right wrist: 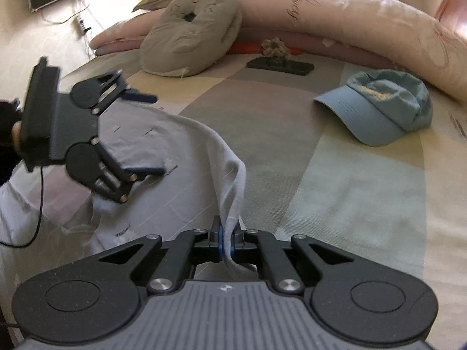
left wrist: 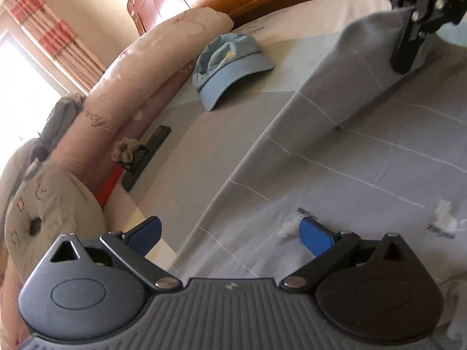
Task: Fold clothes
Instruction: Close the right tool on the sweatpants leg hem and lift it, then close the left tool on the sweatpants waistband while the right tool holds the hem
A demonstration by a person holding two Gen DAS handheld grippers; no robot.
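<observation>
Your right gripper pinches the grey T-shirt's edge; your left gripper hangs open. Carry the fold over evenly, keeping the cloth taut.

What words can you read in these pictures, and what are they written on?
Nothing can be read for sure.
Pink quilt: curly dark handwriting, too warped and blurred to read.
Grey garment: small dark printed labels beside white figures, too blurred.
Blue cap: yellow stitched mark, too blurred.
Grey cushion: stitched marks, not clearly letters.
</observation>
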